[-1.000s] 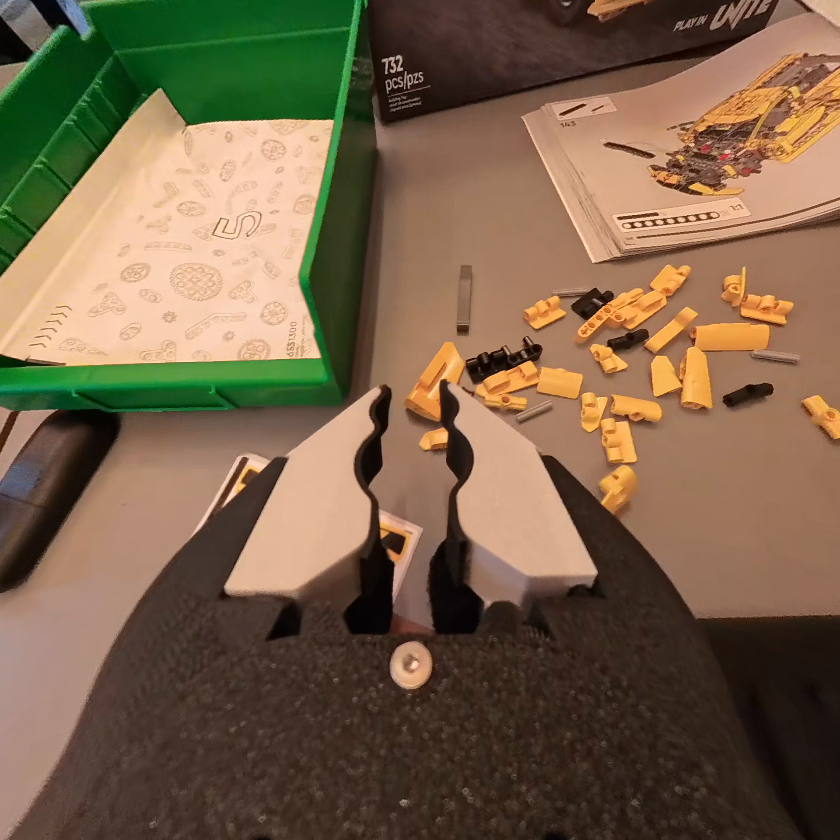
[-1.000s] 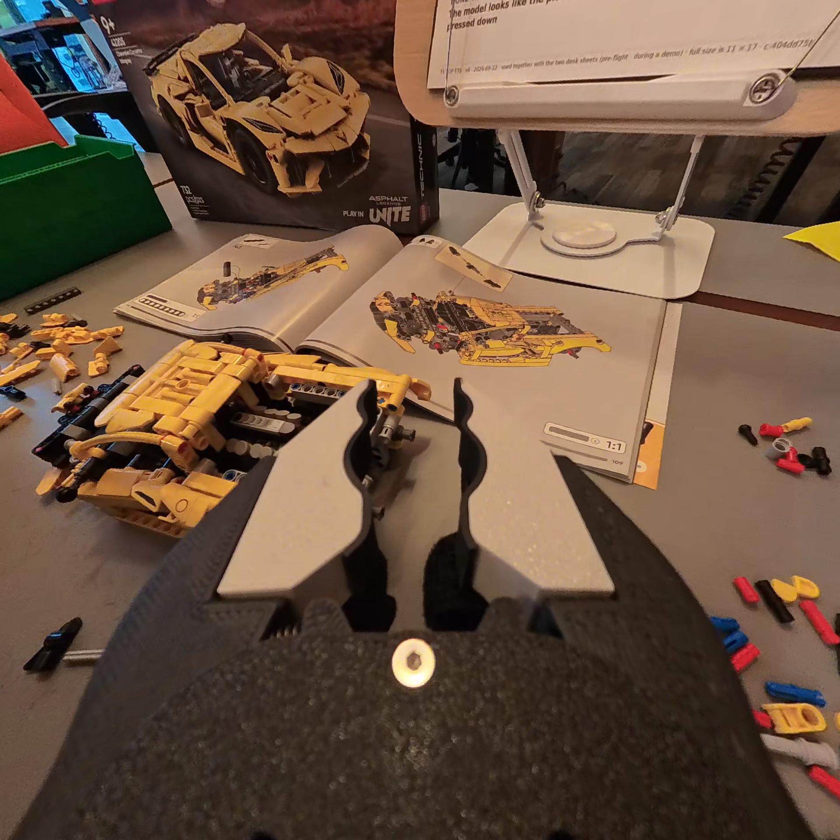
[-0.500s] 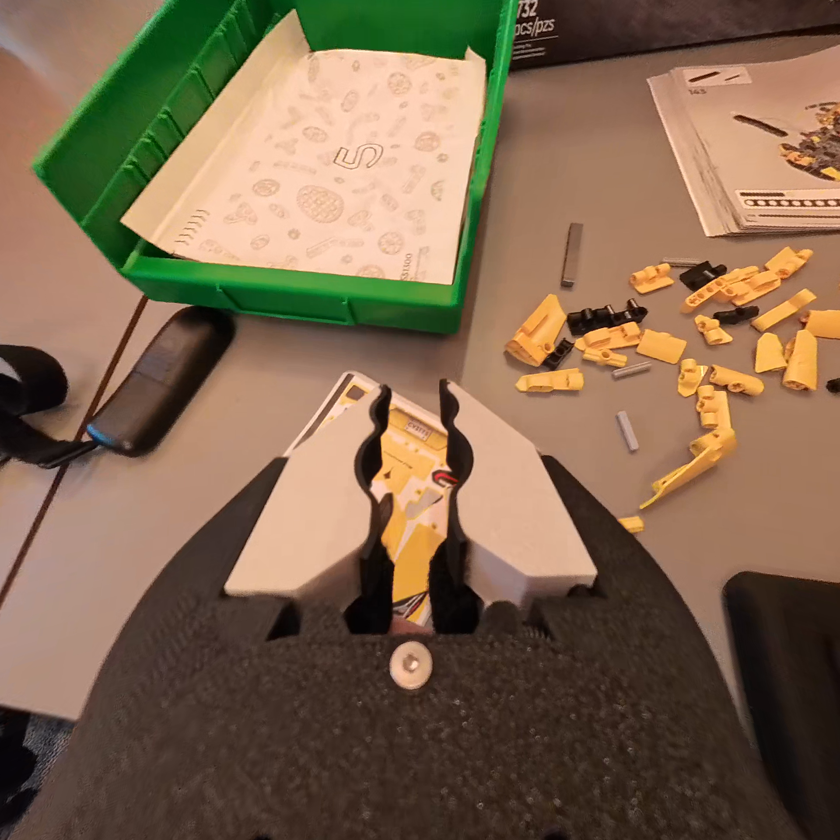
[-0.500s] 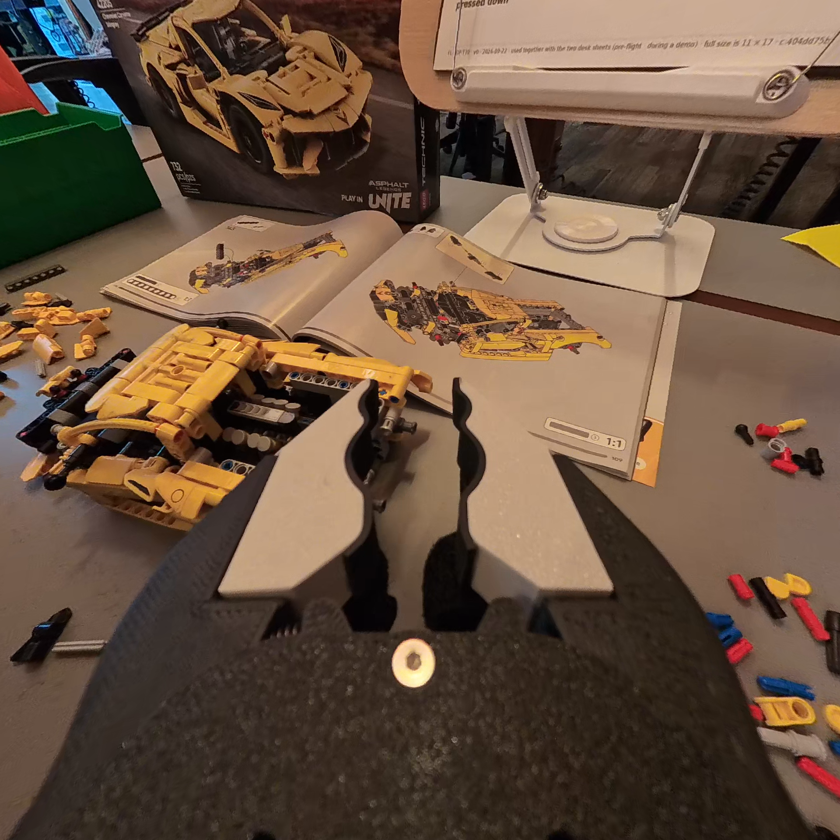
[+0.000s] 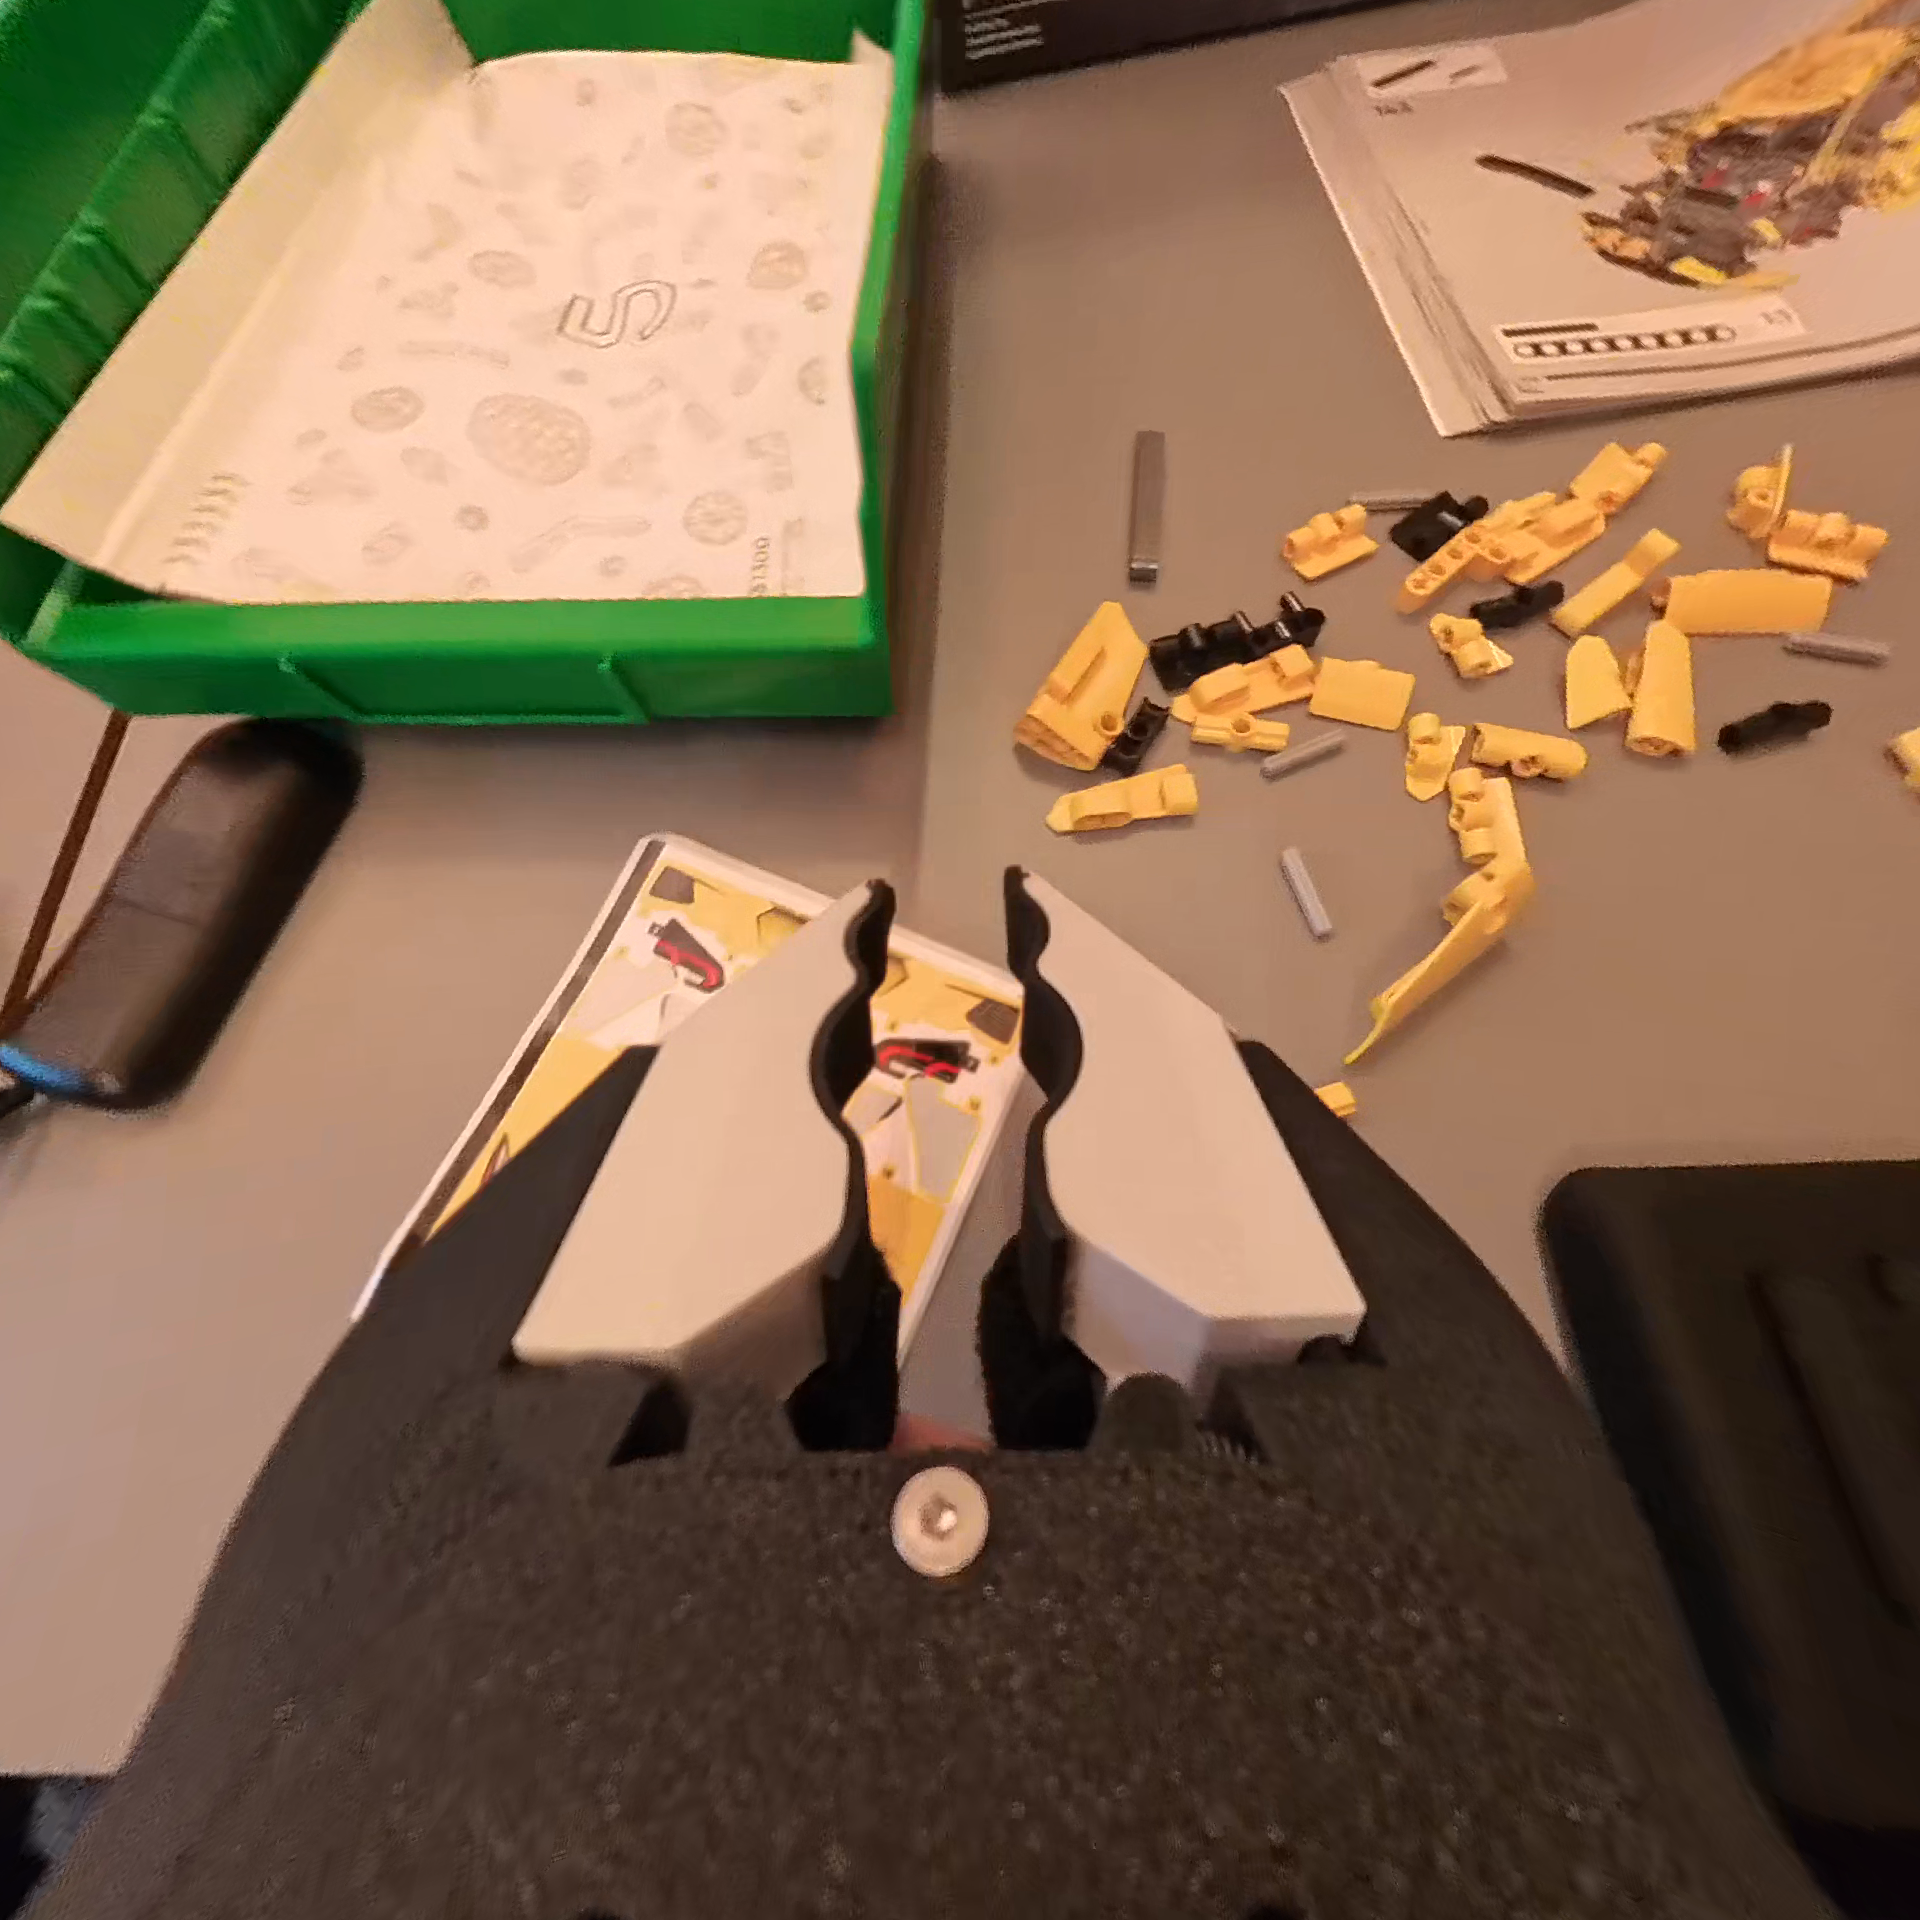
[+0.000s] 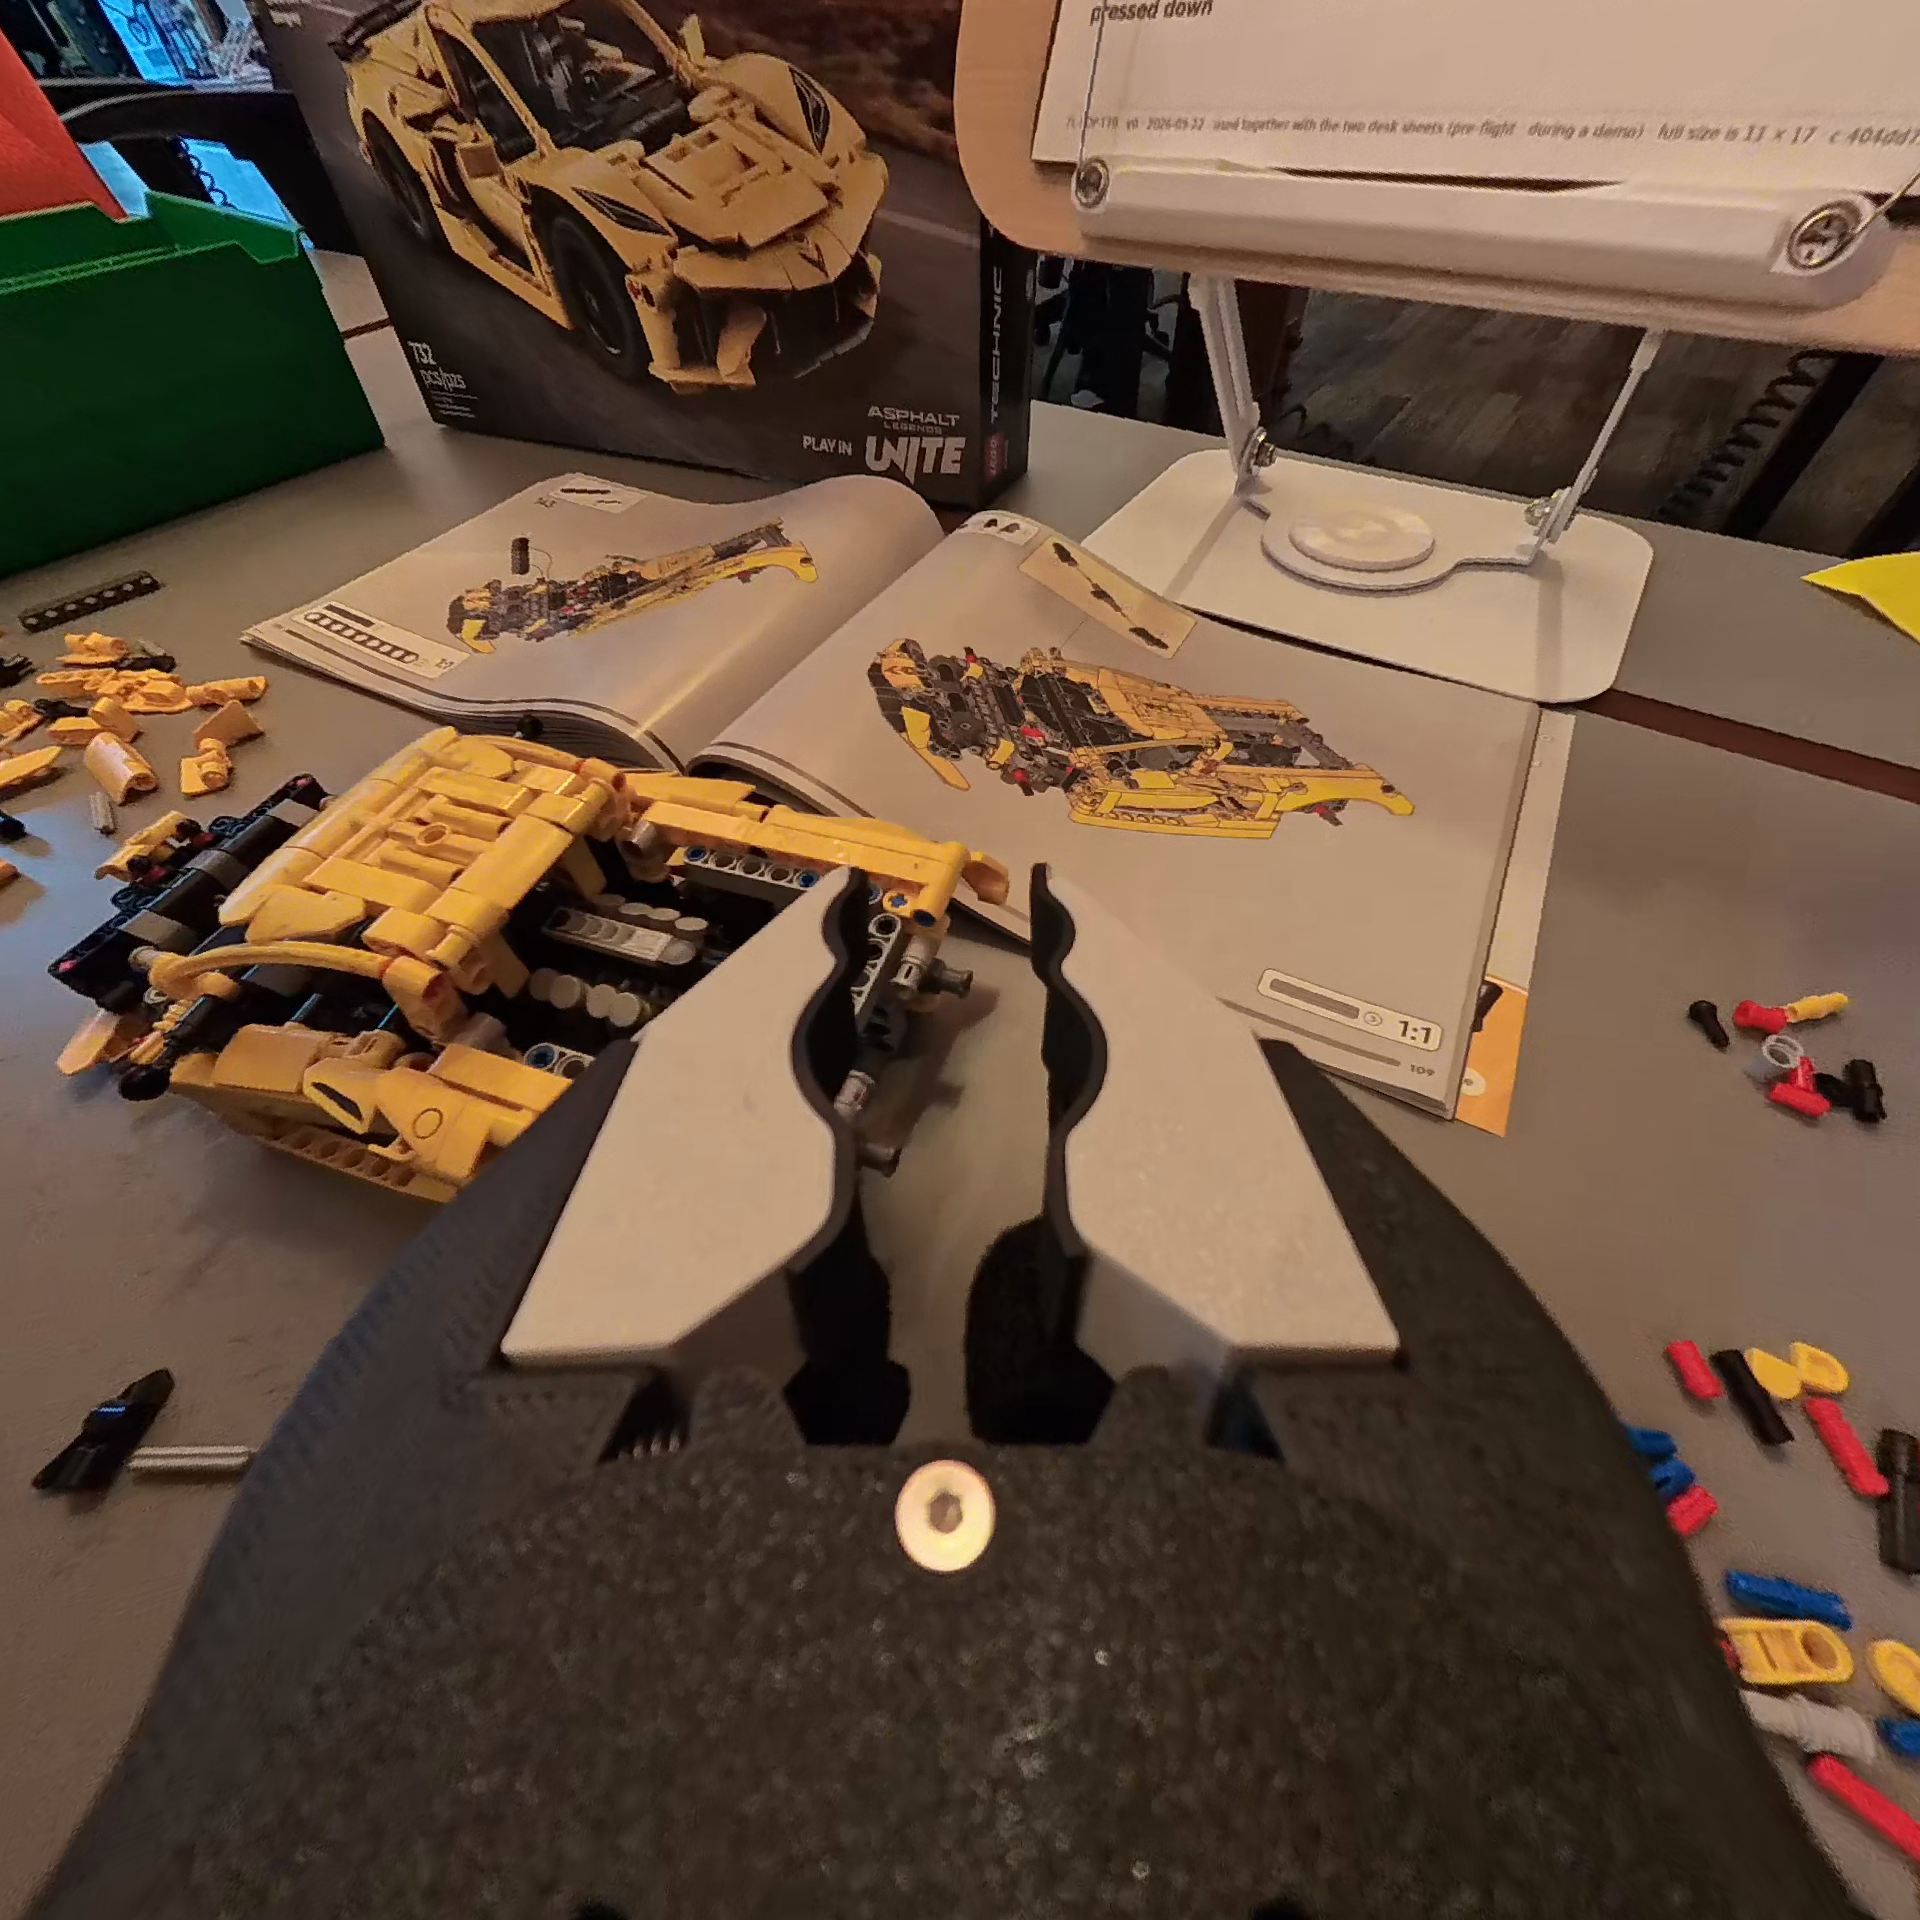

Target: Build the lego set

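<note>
Left gripper point(image 5: 940, 899): fingers parted, empty, over one sticker sheet point(image 5: 665, 940) on the desk point(image 5: 727, 790). Loose parts point(image 5: 1351, 686) lie ahead-right — too many to count. Right gripper point(image 6: 940, 904): fingers parted, empty; one car model point(image 6: 436, 935) just left, long axis crosswise. One manual point(image 6: 1195, 769) beyond.

My left gripper point(image 5: 940, 896) has a broad black body with a grainy, speckled surface and one silver hex screw set in the middle. Its two fingers point(image 5: 727, 1143) are flat, pale grey wedges lined with wavy black pads. My right gripper point(image 6: 945, 891) is built alike, though its shell shows fine ribbed print lines.
</note>
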Demonstrator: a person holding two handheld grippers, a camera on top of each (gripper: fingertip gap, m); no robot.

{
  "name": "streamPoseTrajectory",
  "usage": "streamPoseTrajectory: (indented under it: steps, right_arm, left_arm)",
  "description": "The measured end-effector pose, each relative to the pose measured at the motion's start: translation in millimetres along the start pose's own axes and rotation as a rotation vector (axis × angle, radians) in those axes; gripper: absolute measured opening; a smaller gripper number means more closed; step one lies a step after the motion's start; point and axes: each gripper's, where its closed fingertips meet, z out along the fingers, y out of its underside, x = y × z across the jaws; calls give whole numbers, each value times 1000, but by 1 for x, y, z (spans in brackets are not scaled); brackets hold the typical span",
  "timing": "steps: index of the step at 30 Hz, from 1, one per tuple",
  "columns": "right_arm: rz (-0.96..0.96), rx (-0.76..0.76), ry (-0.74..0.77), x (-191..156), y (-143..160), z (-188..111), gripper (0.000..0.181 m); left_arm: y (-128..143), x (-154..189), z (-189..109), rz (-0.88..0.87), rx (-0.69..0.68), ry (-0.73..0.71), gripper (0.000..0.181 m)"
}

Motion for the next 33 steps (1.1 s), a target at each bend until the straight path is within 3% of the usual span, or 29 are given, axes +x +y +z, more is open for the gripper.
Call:
streamPoseTrajectory:
  steps: [12,33]
  right_arm:
    - [-1,8,-7,0,-2,-2,29]
    - [-3,8,-12,-2,-4,-5,29]
  left_arm:
    - [-11,33,11,83,-4,48,22]
    - [-17,45,14,118,-20,55,22]
